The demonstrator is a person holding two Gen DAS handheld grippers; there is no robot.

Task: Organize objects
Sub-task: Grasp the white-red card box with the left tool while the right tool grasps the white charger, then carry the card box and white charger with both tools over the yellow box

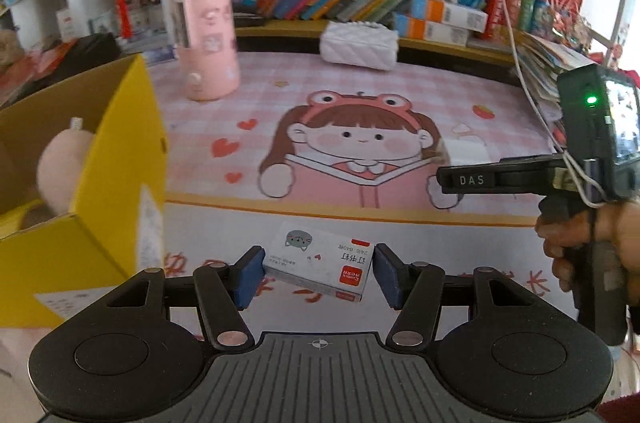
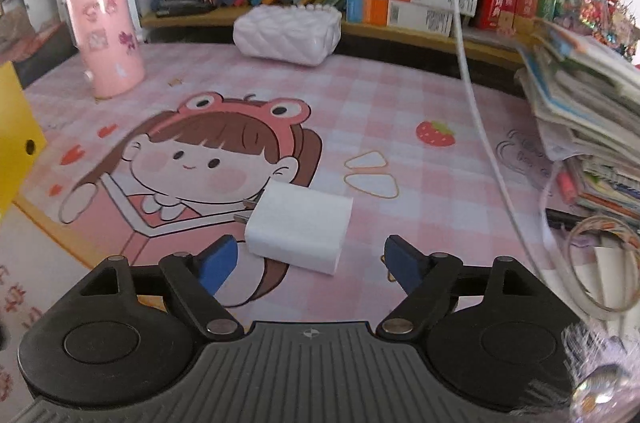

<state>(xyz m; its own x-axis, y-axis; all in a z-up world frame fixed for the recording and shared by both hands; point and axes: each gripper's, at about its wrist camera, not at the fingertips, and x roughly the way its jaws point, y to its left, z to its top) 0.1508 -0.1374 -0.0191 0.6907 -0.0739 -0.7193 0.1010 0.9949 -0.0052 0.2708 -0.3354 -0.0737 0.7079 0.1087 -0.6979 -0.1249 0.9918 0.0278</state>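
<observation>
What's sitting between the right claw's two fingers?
The white charger, lying on the pink mat in the right wrist view. The open claw straddles it without touching.

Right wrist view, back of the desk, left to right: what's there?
Yellow cardboard box → pink cylindrical container with cartoon stickers → white quilted pouch → hanging white cable → messy stack of books and papers.
</observation>
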